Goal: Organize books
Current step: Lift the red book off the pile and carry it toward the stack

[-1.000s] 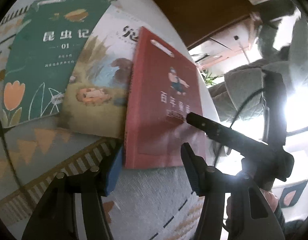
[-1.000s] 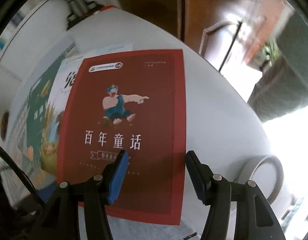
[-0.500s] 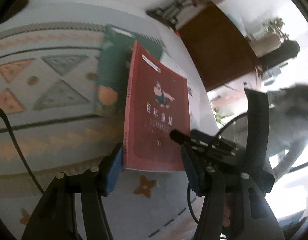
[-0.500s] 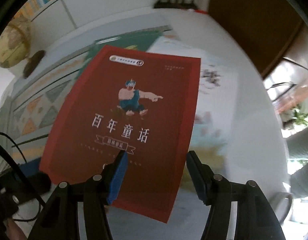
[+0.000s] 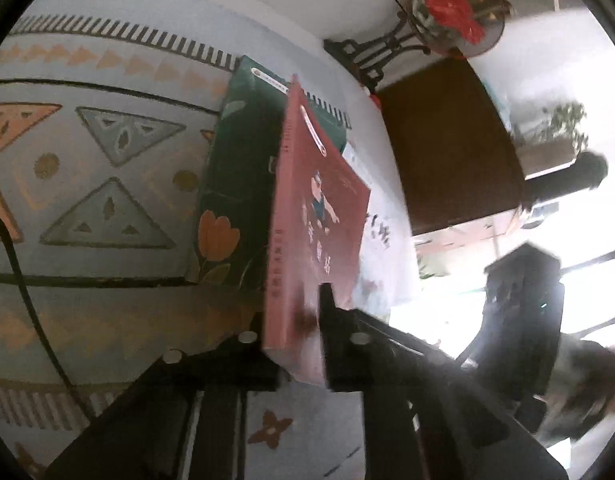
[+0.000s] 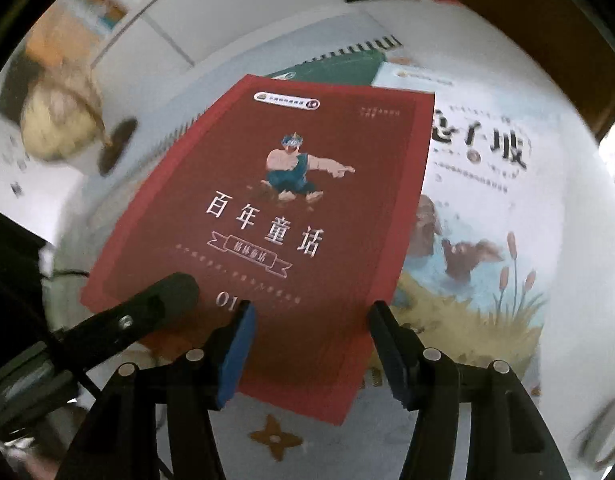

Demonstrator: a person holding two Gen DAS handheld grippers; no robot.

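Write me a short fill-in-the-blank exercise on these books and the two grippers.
1. The left gripper is shut on the ____ book.
2. The right gripper hovers over that book with its jaws ____.
3. Behind it lies a ____ book bearing an orange tulip.
4. The number printed low on its cover is ____.

Missing words: red; open; green; 01

In the left wrist view we cannot read the title on the red book [image 5: 319, 216]: its cover is steeply foreshortened and smeared. The red book hides much of the green book [image 5: 235, 184] and most of the pale picture book [image 5: 383, 240]. The left hand-held gripper [image 5: 291, 340] has one finger hidden behind the red book. In the right wrist view only a strip of the green book [image 6: 339, 66] shows, the globe [image 6: 59, 128] is a blur, and small print on the pale picture book [image 6: 487, 216] is illegible.
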